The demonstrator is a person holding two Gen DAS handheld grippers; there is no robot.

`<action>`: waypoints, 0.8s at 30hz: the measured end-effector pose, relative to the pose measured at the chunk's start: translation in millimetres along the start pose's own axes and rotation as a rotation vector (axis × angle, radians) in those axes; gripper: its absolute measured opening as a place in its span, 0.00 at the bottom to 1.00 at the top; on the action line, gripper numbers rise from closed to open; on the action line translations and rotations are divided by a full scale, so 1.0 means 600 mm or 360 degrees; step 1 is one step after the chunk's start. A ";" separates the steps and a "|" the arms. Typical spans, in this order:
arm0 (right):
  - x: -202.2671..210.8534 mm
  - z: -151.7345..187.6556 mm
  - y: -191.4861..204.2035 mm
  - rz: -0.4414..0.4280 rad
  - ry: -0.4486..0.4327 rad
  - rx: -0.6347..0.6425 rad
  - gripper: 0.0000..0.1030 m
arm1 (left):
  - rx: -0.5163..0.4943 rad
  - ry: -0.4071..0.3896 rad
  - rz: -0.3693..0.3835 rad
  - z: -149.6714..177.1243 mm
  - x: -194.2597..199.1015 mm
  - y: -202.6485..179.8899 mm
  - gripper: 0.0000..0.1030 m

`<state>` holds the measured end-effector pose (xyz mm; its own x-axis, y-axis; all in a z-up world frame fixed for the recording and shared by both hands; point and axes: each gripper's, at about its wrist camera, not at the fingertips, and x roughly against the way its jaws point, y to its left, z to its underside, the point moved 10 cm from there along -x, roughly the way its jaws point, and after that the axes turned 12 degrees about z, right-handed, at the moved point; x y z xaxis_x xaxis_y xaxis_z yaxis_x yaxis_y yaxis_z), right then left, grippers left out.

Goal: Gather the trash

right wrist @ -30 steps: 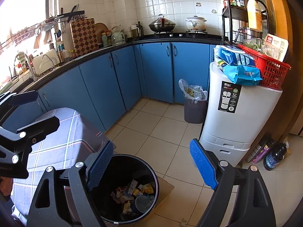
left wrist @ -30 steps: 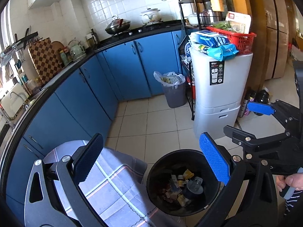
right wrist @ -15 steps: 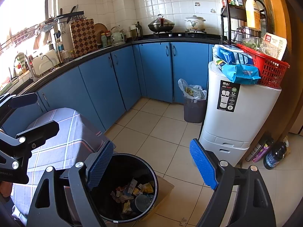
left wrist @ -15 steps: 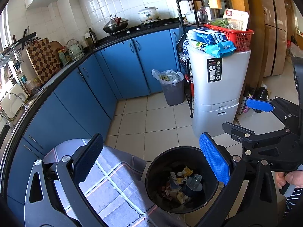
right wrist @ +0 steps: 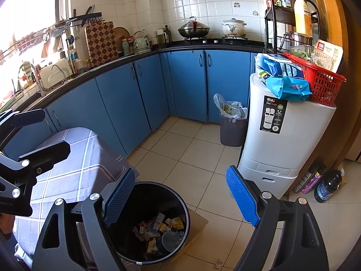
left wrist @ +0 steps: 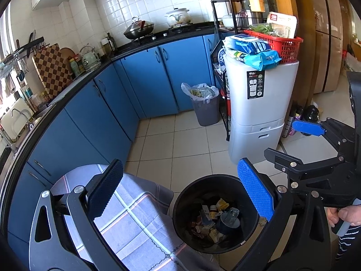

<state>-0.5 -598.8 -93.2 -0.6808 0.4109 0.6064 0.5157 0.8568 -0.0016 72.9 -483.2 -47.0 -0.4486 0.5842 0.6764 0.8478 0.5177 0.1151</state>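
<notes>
A round black bin [left wrist: 180, 205] stands on the tiled floor, holding crumpled wrappers, paper scraps and a dark cup [left wrist: 227, 221]. My left gripper [left wrist: 180, 192] hovers above it, open, with nothing between its blue pads. In the right wrist view the same bin [right wrist: 155, 194] lies below my right gripper [right wrist: 180, 198], which is also open and empty. Each gripper appears in the other's view: the right gripper [left wrist: 293, 143] at the right edge, held by a hand [left wrist: 345, 214], and the left gripper [right wrist: 37, 135] at the left edge.
A checked cloth [left wrist: 135, 221] covers a low surface left of the bin. A tall white cabinet [left wrist: 259, 113] carries blue packs and a red basket [left wrist: 282, 45]. A grey bagged bin [left wrist: 206, 108] stands by the blue cupboards [left wrist: 101, 117]. Bottles [right wrist: 327, 183] stand on the floor.
</notes>
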 end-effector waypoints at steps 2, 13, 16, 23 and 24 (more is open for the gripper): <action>0.000 0.000 0.000 -0.0003 0.0001 0.0000 0.78 | 0.0003 -0.0001 0.0002 -0.001 0.001 0.000 0.97; 0.001 -0.001 0.002 0.0000 0.0001 0.0005 0.78 | -0.0013 0.0005 -0.0027 -0.002 0.005 -0.002 0.97; 0.001 -0.001 0.002 0.0001 0.0002 0.0006 0.78 | -0.0015 0.0005 -0.0032 -0.003 0.006 -0.002 0.97; 0.004 -0.002 0.003 -0.0004 -0.0002 0.0009 0.78 | -0.0002 0.0020 -0.0035 0.000 0.006 0.001 0.97; 0.005 -0.003 0.004 -0.0005 -0.0004 0.0010 0.78 | 0.0001 0.0024 -0.0034 0.001 0.006 0.001 0.97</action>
<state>-0.3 -595.9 -90.2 -0.6837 0.4089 0.6044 0.5102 0.8601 -0.0048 71.8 -480.5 -44.8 -0.4623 0.5634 0.6847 0.8378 0.5304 0.1292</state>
